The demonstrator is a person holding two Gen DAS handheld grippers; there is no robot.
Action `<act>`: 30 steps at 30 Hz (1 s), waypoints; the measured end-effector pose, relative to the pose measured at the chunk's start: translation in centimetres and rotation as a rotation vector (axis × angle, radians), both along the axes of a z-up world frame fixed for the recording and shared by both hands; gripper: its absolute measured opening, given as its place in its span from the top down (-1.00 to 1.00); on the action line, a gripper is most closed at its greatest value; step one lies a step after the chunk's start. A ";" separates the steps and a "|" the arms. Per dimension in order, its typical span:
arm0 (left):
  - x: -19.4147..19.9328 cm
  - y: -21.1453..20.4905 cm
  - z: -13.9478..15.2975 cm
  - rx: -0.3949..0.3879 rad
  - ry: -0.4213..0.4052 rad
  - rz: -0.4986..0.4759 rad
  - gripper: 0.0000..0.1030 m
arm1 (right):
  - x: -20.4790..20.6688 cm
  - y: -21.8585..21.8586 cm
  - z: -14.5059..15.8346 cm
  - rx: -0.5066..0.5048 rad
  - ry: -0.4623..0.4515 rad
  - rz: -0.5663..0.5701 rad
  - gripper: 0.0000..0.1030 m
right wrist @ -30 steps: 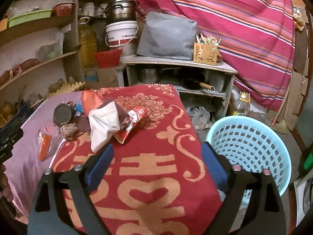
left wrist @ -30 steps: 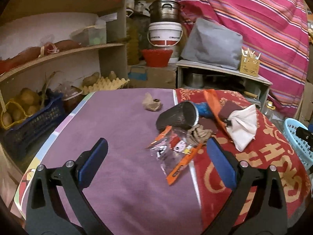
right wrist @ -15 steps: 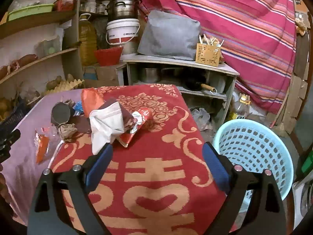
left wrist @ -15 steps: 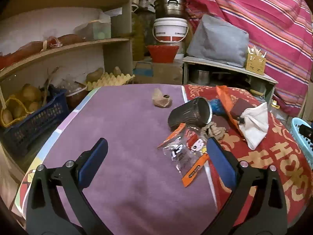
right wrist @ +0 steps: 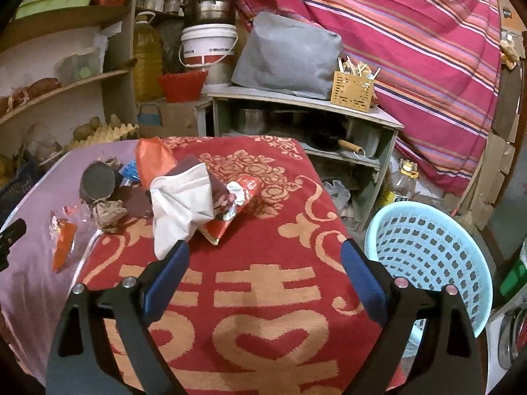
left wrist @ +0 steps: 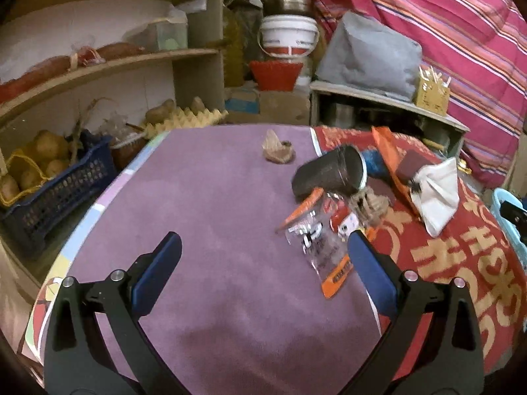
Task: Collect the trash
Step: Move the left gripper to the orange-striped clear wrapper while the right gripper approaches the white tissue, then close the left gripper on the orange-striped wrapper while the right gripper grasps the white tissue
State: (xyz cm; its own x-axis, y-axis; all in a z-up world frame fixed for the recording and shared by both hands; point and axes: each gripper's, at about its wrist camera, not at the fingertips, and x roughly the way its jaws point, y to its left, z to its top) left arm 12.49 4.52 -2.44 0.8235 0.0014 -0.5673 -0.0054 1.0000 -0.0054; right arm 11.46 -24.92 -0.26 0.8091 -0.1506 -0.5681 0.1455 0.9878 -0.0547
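Trash lies in a heap on the table. It includes a dark paper cup (left wrist: 331,175) on its side, a clear and orange wrapper (left wrist: 324,247), a crumpled brown paper (left wrist: 369,204), a white bag (left wrist: 438,194) and a small brown scrap (left wrist: 277,151) farther back. My left gripper (left wrist: 263,253) hovers open over the purple cloth, its right finger just beside the clear wrapper. My right gripper (right wrist: 263,263) is open above the red cloth, near the white bag (right wrist: 184,204) and a red foil wrapper (right wrist: 230,210). A light blue basket (right wrist: 428,263) stands beside the table on the right.
Shelves with potatoes, a dark blue crate (left wrist: 49,191) and egg trays (left wrist: 184,120) line the left. A low cabinet (right wrist: 306,121) with pots, a white bucket (right wrist: 207,46) and a grey bag stands behind the table. A striped curtain hangs at the right.
The left gripper has drifted left and back, so the trash heap sits farther right in its view. The right gripper moved slightly forward toward the white bag. Both stayed open.
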 end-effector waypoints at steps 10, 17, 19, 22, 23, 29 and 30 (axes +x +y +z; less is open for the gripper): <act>0.6 -2.0 -1.2 0.008 0.057 -0.092 -0.89 | 1.3 -0.8 -1.3 0.049 0.053 -0.015 -0.80; 3.0 -5.9 -2.4 0.065 0.117 -0.170 -0.83 | 2.8 0.2 -1.4 0.041 0.068 0.004 -0.80; 4.0 -6.7 -3.0 0.079 0.156 -0.194 -0.58 | 3.4 0.4 -1.4 0.048 0.070 0.012 -0.80; 5.0 -6.9 -3.4 0.086 0.193 -0.188 -0.22 | 4.1 0.7 -1.7 0.051 0.085 0.019 -0.80; 5.0 -6.6 -3.3 0.074 0.193 -0.182 -0.06 | 4.2 0.9 -1.8 0.053 0.089 0.022 -0.80; 4.6 -4.5 -2.9 0.024 0.171 -0.163 0.43 | 5.7 2.6 -2.6 0.049 0.114 0.061 -0.80; 4.5 -4.0 -2.9 0.012 0.173 -0.160 0.46 | 6.0 2.8 -2.6 0.054 0.117 0.064 -0.80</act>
State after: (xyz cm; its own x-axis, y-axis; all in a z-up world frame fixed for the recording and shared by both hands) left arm 17.03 0.56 -5.31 0.7043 -0.1141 -0.7007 0.1537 0.9881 -0.0064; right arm 17.43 -22.12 -2.91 0.7438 -0.0671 -0.6650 0.0776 0.9969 -0.0138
